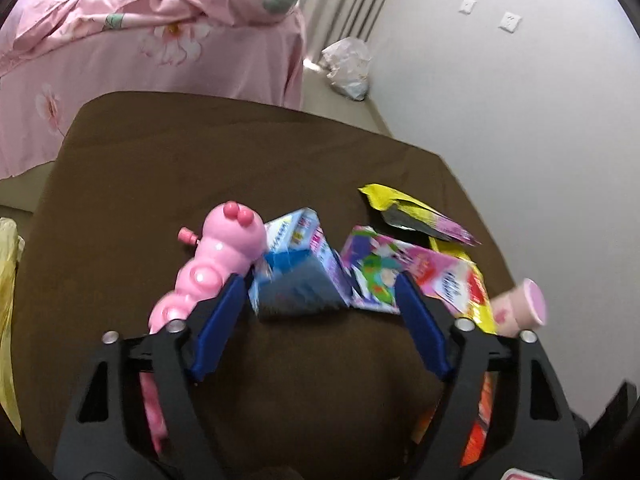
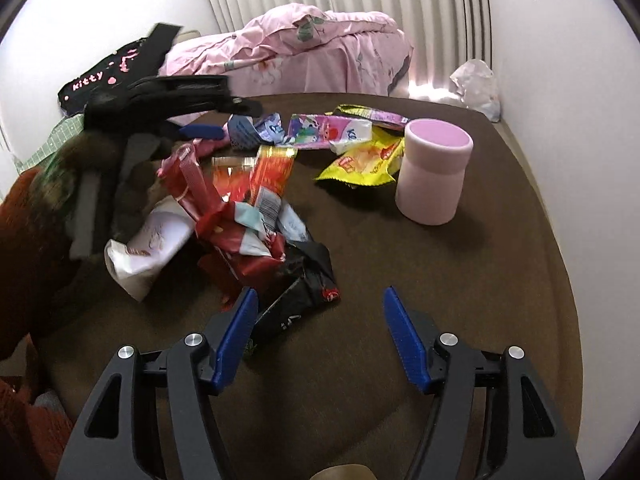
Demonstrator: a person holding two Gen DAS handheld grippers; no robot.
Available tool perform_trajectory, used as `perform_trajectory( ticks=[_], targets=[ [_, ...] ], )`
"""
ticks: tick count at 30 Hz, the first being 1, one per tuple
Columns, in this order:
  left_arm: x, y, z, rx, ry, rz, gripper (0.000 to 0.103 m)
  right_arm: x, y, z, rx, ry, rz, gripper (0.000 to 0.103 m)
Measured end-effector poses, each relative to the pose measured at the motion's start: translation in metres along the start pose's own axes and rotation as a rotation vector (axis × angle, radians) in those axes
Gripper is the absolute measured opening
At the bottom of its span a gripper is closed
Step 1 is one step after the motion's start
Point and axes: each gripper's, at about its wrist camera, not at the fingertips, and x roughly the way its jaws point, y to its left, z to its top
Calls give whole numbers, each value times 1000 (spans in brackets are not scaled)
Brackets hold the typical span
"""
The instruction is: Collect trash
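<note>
My left gripper point(image 1: 322, 280) is open, its blue fingers on either side of a crumpled blue carton point(image 1: 296, 268) on the brown table point(image 1: 160, 168). A colourful wrapper point(image 1: 380, 272) lies right of the carton, with a yellow snack bag point(image 1: 408, 208) beyond. My right gripper point(image 2: 318, 300) is open and empty above the table, just right of a black wrapper point(image 2: 296, 300). A heap of red, white and orange wrappers point(image 2: 232, 208) lies ahead to its left. The left gripper also shows in the right wrist view point(image 2: 200, 130), by the blue carton point(image 2: 248, 130).
A pink caterpillar toy point(image 1: 216, 264) lies left of the carton. A pink cup point(image 2: 434, 170) stands upright on the table's right part. A pink-covered bed point(image 2: 312, 52) is behind the table. A crumpled white bag point(image 2: 476, 80) sits by the wall.
</note>
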Motion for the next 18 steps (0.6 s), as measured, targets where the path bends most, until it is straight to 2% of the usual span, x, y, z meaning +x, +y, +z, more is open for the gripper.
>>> perform_trajectory(
  ticks=[3, 4, 5, 7, 10, 18],
  targets=[
    [4, 3, 4, 3, -2, 34, 48, 1, -3, -2, 21, 13, 17, 62],
    [4, 6, 3, -3, -5, 34, 37, 1, -4, -3, 28, 16, 22, 62],
    [2, 10, 1, -10, -7, 32, 35, 2, -6, -3, 39, 19, 30, 62],
    [-9, 19, -6, -28, -30, 12, 34, 4, -11, -5, 72, 29, 53, 62],
    [-34, 21, -19, -16, -69, 20, 33, 3, -10, -5, 68, 30, 56, 62],
    [-113, 17, -62, 93, -108, 67, 33, 3, -6, -4, 26, 59, 33, 62]
  ],
)
